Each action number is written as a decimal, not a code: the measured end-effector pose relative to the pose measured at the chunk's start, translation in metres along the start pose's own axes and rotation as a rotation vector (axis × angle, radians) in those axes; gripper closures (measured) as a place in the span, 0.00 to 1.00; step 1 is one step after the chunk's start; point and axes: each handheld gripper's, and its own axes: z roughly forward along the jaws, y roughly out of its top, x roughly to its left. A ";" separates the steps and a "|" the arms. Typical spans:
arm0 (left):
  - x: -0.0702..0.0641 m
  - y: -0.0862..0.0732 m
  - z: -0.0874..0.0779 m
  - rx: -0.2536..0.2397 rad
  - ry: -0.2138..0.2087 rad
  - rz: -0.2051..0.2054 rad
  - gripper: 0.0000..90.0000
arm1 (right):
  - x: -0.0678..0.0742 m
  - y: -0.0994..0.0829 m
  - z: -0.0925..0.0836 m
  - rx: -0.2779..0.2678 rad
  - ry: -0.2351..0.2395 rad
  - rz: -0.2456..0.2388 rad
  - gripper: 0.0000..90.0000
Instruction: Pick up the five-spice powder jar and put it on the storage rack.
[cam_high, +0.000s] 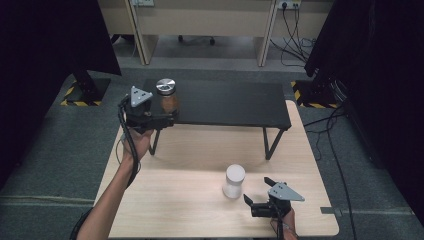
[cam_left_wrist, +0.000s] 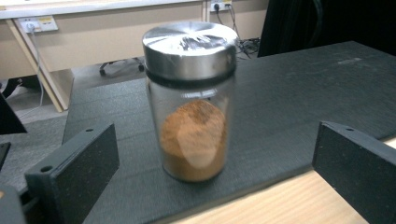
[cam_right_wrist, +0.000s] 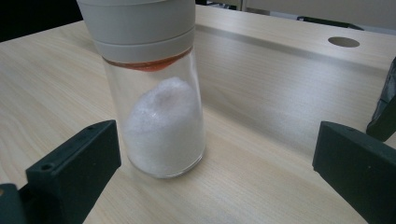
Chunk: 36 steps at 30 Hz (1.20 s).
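Standing on the black shelf's (cam_high: 225, 102) left front corner, the brown-powder jar (cam_high: 168, 96) looks placed, the left gripper (cam_high: 170, 119) spread wide around it. Left to do: the white-powder jar (cam_high: 233, 181) below the shelf, right gripper (cam_high: 256, 195) wide beside it, ungrasped.

- No legible text, brand, number or label is found on the spice jar (cam_left_wrist: 191, 100) or on the white-capped jar (cam_right_wrist: 154, 88).
- Yellow-and-black hazard stripes (cam_high: 80, 103) are seen on the stand bases on the floor, left and right of the black shelf (cam_high: 225, 105); no wording is carried.
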 end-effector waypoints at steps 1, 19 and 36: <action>0.001 -0.005 -0.004 -0.008 -0.008 -0.008 0.00 | 0.000 0.000 0.000 0.000 0.000 -0.002 0.01; -0.002 -0.081 -0.035 -0.024 -0.144 -0.010 0.01 | 0.004 0.001 0.002 0.010 -0.002 -0.015 0.01; -0.001 -0.144 -0.026 0.061 -0.167 -0.058 0.02 | 0.006 0.002 0.002 0.013 -0.003 -0.019 0.01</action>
